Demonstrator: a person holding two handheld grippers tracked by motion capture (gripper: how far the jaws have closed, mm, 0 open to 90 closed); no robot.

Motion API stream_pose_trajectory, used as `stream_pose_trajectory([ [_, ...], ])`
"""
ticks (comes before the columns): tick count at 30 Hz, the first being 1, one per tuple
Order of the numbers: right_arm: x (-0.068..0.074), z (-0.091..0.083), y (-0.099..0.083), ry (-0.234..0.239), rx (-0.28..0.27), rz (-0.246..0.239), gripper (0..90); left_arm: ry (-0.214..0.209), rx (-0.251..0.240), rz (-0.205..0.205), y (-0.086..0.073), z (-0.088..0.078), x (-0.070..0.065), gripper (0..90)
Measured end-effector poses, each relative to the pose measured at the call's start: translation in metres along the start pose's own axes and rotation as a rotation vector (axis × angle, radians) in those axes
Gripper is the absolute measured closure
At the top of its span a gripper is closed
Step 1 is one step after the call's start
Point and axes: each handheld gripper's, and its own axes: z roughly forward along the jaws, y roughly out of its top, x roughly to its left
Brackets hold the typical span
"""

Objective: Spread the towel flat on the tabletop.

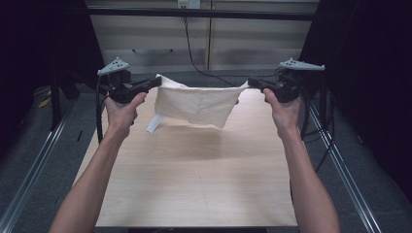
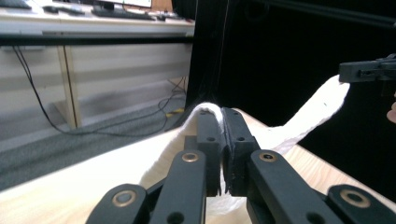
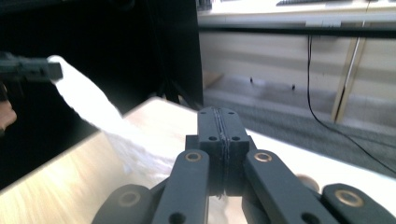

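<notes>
Cloth [image 1: 197,104] hangs stretched above the far half of the tabletop [image 1: 194,184], clear of the wood. Left hand-held gripper [image 1: 156,81] clamps one top corner, right hand-held gripper [image 1: 250,83] the other, both jaws shut on the fabric. Bare wood lies below and nearer the person. Left gripper view shows fabric pinched between its jaws; the high view shows a white strap [image 1: 154,124] dangling below the cloth.

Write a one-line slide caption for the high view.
Left gripper and right gripper, both shut on a white cloth, stretch it in the air above the wooden table.
</notes>
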Motion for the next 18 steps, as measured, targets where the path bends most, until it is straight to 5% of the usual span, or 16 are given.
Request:
stream_pose_trajectory([
  [5,-0.003,0.0,-0.041,0.022,0.042,0.04,89.2,-0.021,0.05,-0.034,-0.036,0.001,-0.005,87.0],
  [7,-0.003,-0.003,-0.054,0.048,0.017,0.074,89.2,-0.027,0.066,-0.042,-0.048,0.0,-0.006,87.0],
  [18,0.015,-0.022,-0.1,0.113,0.021,0.084,89.2,-0.059,0.147,-0.053,-0.097,-0.021,-0.022,87.0],
])
